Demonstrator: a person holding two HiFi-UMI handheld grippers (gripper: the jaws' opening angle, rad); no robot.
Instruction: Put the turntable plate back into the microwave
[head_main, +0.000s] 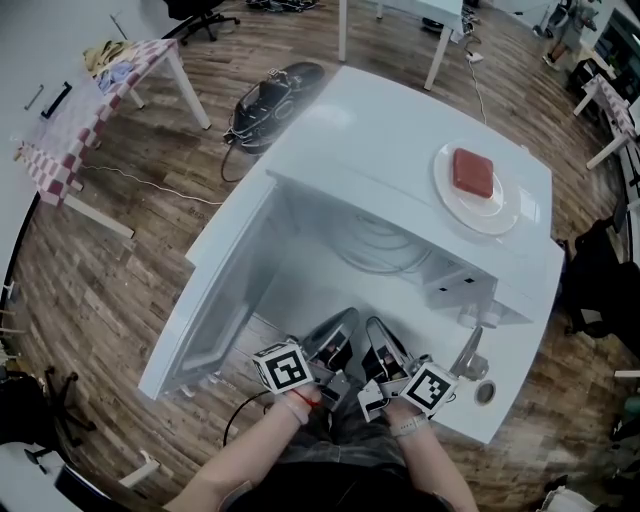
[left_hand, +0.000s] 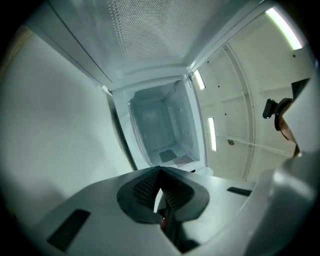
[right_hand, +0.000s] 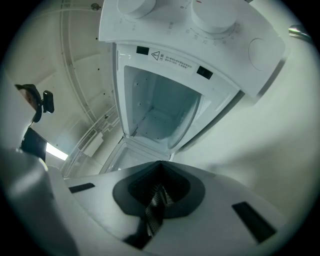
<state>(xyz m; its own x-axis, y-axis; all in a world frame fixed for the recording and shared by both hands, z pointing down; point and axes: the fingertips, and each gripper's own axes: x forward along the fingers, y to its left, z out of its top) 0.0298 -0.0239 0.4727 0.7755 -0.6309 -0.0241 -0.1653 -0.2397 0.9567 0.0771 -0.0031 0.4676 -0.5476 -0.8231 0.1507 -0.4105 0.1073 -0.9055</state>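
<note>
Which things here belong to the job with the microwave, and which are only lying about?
Job: microwave, its open door, what looks like a round glass plate inside, left gripper, right gripper, both shut and empty.
Lying about: white plate with red block on the microwave, black bag, checked cloth.

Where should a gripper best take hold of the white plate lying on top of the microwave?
Grip the plate by its bare rim nearest the person, probably from the front: it lies flat and a red block fills its middle.
</note>
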